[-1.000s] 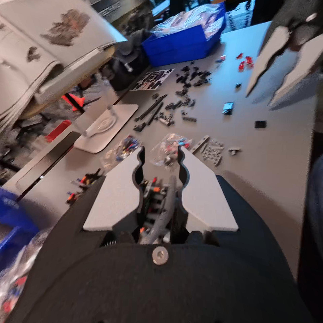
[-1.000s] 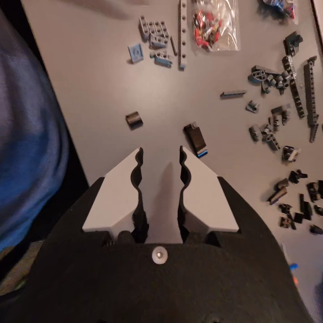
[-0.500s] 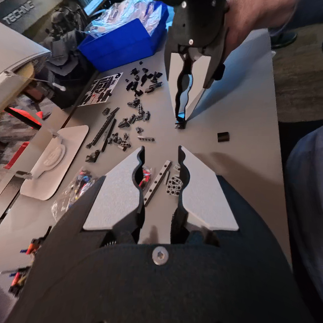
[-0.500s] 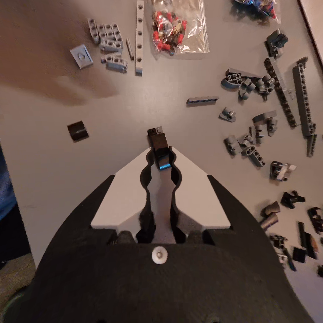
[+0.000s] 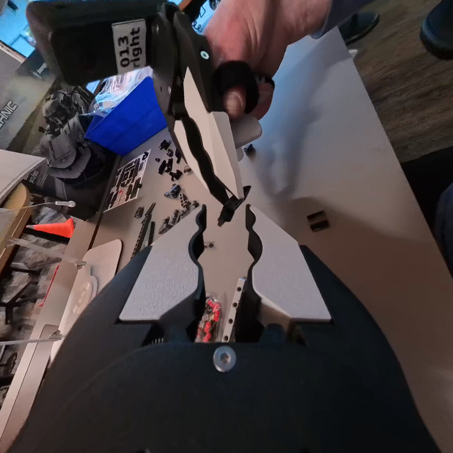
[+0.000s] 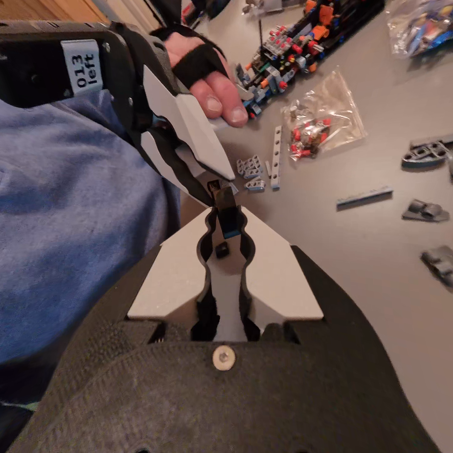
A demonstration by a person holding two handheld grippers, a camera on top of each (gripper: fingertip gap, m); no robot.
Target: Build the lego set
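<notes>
Two grippers meet above the grey table (image 6: 367,306). Right gripper (image 6: 225,210) is closed on a small black piece w/ blue end (image 6: 226,215), lifted off the table. Left gripper (image 5: 225,210) has its jaws apart, empty, tips just beside the piece's far end. Behind: bag of red pins (image 6: 323,127), grey beams (image 6: 275,157), half-built model (image 6: 289,56) near the table's far side.

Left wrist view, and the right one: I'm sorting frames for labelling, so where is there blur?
Left wrist view: the hand and grey table smear, the small black lego piece stays readable. Right wrist view: crisp centre, dark grey bricks soften at the right edge.
</notes>
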